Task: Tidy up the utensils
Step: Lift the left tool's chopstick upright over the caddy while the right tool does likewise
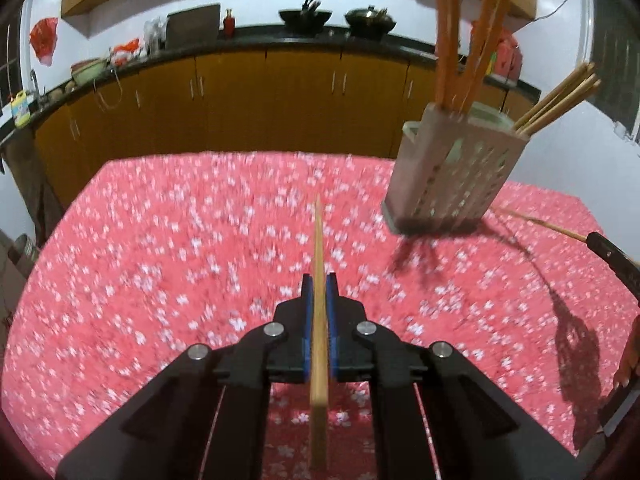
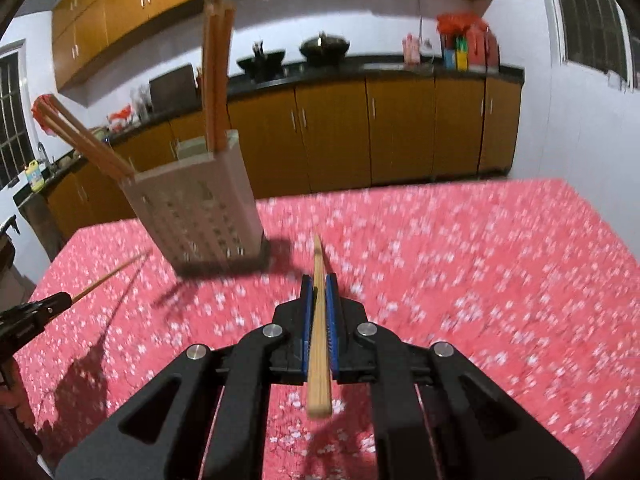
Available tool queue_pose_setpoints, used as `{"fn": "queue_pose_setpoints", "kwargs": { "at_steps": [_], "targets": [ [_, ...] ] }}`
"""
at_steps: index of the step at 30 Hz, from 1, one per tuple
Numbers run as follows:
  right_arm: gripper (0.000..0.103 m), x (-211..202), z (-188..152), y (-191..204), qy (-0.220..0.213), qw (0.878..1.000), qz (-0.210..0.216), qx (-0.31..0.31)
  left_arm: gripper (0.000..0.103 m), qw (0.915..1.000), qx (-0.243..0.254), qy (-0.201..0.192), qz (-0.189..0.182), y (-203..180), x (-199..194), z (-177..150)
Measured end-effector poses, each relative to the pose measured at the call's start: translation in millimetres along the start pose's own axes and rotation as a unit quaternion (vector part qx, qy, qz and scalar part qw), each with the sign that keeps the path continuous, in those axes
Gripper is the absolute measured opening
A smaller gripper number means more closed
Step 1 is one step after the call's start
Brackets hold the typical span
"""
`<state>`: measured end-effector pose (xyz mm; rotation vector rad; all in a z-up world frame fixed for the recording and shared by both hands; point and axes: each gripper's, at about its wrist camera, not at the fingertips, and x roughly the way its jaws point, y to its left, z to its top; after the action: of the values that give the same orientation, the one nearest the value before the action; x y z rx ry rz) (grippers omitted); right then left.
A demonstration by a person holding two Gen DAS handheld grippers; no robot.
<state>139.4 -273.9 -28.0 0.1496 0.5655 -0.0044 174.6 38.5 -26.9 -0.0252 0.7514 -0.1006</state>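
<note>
My left gripper [image 1: 319, 284] is shut on a light wooden chopstick [image 1: 319, 248] that runs lengthwise between its blue pads, tip pointing forward above the tablecloth. My right gripper [image 2: 319, 286] is likewise shut on a second wooden chopstick [image 2: 318, 264]. A grey perforated utensil holder [image 1: 448, 176] stands on the table ahead and to the right of the left gripper; in the right wrist view the holder [image 2: 200, 216] is ahead to the left. It holds several brown chopsticks [image 1: 480, 40] upright and several lighter ones [image 1: 560, 100] leaning outward. Each view shows the other gripper at its edge.
The table wears a red cloth with white flowers [image 1: 160, 260]. Behind it runs a dark counter with orange cabinets [image 1: 280, 100], woks [image 1: 306, 18] and bottles. A white wall [image 2: 568, 140] stands at the right. The other gripper's chopstick [image 2: 108, 276] crosses the left edge.
</note>
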Motion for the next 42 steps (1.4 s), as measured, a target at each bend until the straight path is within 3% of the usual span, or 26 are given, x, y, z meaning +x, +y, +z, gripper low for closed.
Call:
{"fn": "queue_pose_setpoints", "kwargs": {
  "at_steps": [15,24,28,36,42],
  "targets": [
    [0.007,-30.0,33.1,2.7,-0.069,0.998,0.006,0.009,0.007,0.9959,-0.017,-0.081,-0.035,-1.1,-54.0,44.0],
    [0.007,-40.3,41.5,6.5,-0.087,0.996,0.012,0.005,0.007,0.9941,-0.008,-0.097,-0.048,-7.1,-65.4,55.4],
    [0.007,-57.7,55.3,12.7,-0.109,0.993,0.04,0.005,0.007,0.9921,0.004,-0.106,-0.068,-14.4,-75.0,59.8],
    [0.007,-95.8,84.7,31.4,-0.157,0.981,0.113,0.001,0.007,0.9809,0.023,-0.145,-0.129,-36.8,-111.1,84.4],
    [0.007,-104.1,110.1,46.2,-0.191,0.973,0.128,-0.006,0.007,0.9656,0.018,-0.215,-0.145,-61.9,-136.8,122.3]
  ]
}}
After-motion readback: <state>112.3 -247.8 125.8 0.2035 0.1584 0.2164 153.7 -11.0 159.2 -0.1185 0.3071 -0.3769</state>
